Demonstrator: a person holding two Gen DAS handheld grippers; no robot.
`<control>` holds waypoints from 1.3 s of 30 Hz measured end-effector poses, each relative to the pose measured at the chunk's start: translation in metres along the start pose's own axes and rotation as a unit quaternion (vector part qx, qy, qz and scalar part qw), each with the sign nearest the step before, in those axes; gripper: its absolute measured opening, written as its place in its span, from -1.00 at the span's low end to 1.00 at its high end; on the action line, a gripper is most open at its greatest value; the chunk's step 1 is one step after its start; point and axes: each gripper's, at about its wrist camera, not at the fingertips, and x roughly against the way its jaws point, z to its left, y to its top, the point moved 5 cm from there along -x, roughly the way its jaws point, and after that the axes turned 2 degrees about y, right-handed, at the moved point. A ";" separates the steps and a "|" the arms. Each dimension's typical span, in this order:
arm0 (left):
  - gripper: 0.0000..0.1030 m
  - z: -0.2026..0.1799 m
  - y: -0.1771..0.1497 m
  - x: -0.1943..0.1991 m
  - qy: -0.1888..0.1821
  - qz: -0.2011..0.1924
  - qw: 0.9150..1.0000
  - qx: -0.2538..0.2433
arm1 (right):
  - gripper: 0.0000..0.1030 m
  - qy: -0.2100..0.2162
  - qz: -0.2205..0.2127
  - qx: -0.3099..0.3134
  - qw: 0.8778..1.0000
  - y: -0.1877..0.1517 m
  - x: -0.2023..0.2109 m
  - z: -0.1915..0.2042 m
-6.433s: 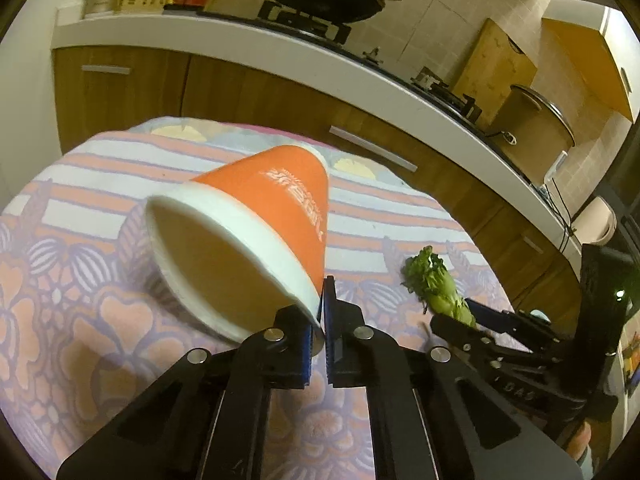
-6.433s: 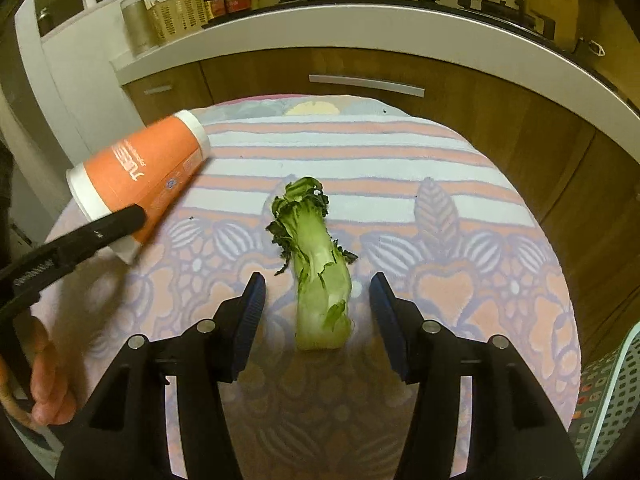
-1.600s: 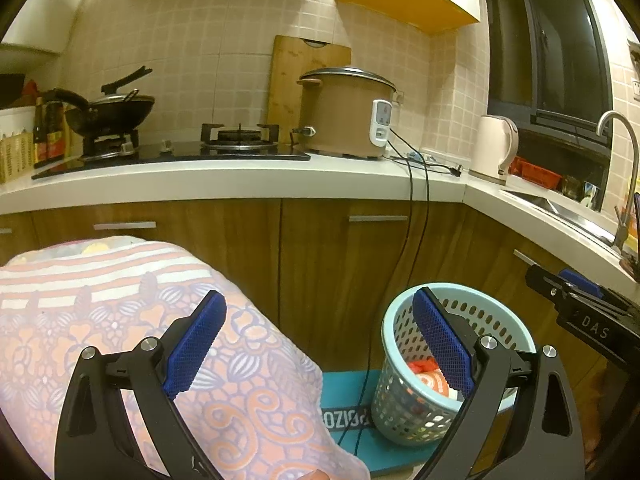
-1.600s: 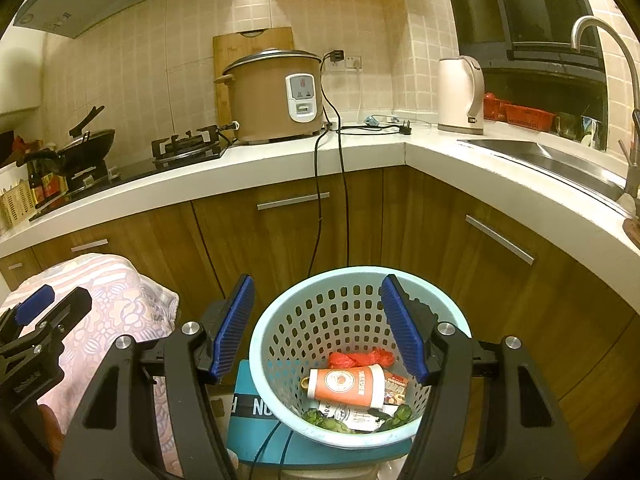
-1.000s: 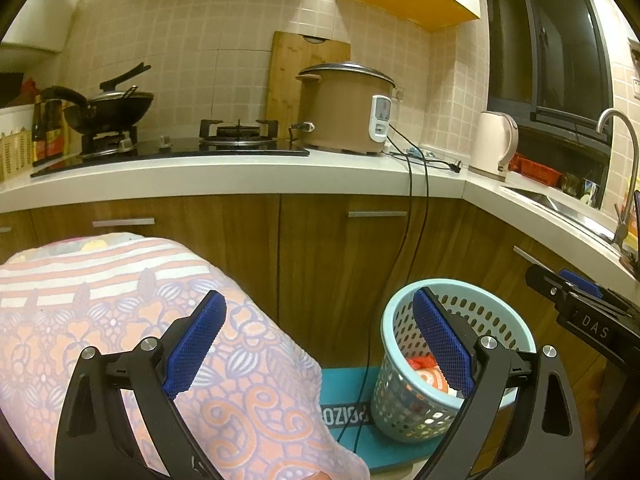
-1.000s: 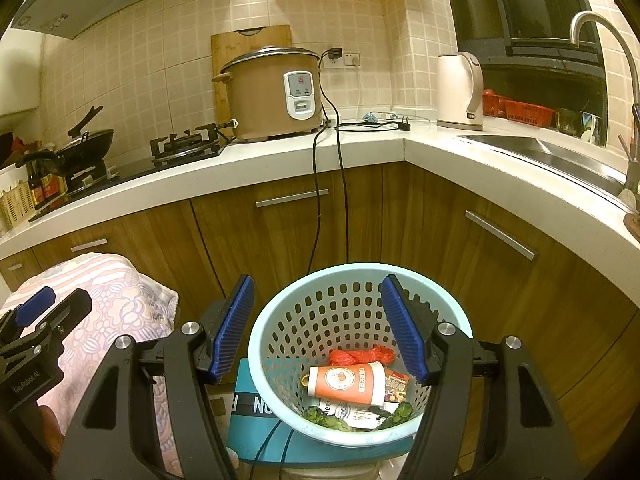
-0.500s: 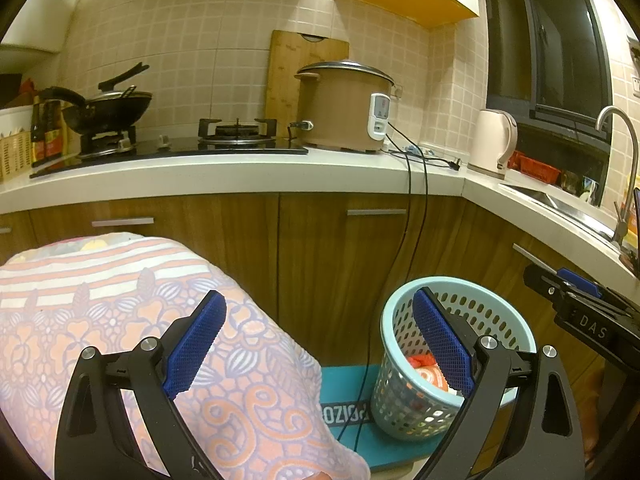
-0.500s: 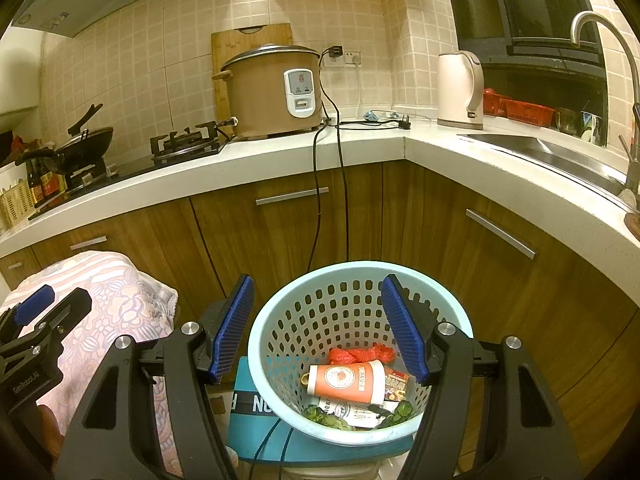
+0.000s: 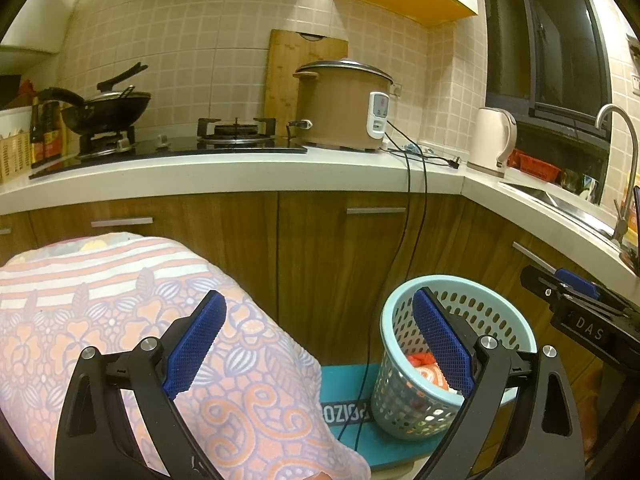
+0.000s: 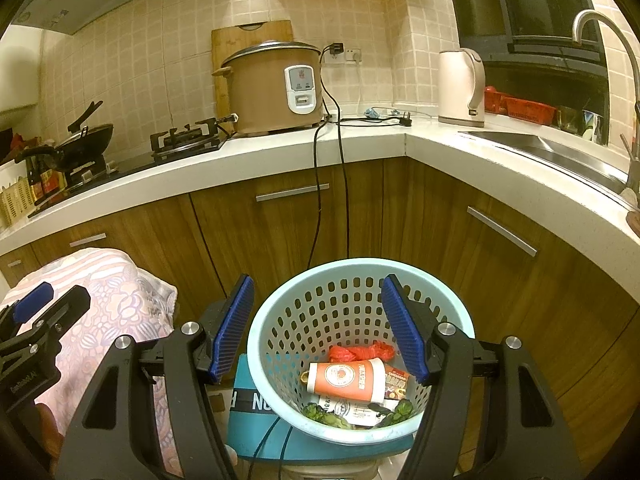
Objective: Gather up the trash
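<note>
A light blue perforated trash basket [image 10: 356, 272] stands on a teal box by the cabinets; it also shows in the left wrist view [image 9: 496, 300]. Inside lie an orange paper cup [image 10: 346, 380] on its side, a red wrapper [image 10: 356, 352], a small packet and green vegetable bits [image 10: 328, 416]. My right gripper [image 10: 318, 328] is open and empty above the basket, jaws wide apart. My left gripper [image 9: 320, 344] is open and empty, between the cloth-covered table [image 9: 100, 320] and the basket. Each gripper's tip shows in the other view.
Wooden cabinets [image 10: 280, 232] and a white counter [image 9: 240, 168] run behind. On the counter are a rice cooker [image 10: 276, 88], a gas stove [image 9: 236, 132], a wok [image 9: 104, 108], a kettle [image 10: 460, 88]. Black cords [image 10: 320, 200] hang down beside the basket. The sink [image 10: 552, 152] is on the right.
Since 6.4 s ago the cup and the vegetable went from the table into the basket and both grippers opened. Over the last second almost nothing has moved.
</note>
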 end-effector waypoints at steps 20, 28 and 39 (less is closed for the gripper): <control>0.78 -0.002 -0.001 0.000 0.001 0.001 1.000 -0.002 | 0.21 -0.001 0.002 0.004 1.000 -0.001 0.000 0.003; 0.78 -0.002 0.000 -0.001 0.001 0.001 1.000 -0.003 | 0.21 0.000 0.001 0.003 1.000 -0.001 0.000 0.003; 0.78 -0.005 0.009 0.020 0.007 -0.010 1.000 -0.016 | 0.21 -0.017 -0.003 0.008 1.000 0.007 0.013 0.003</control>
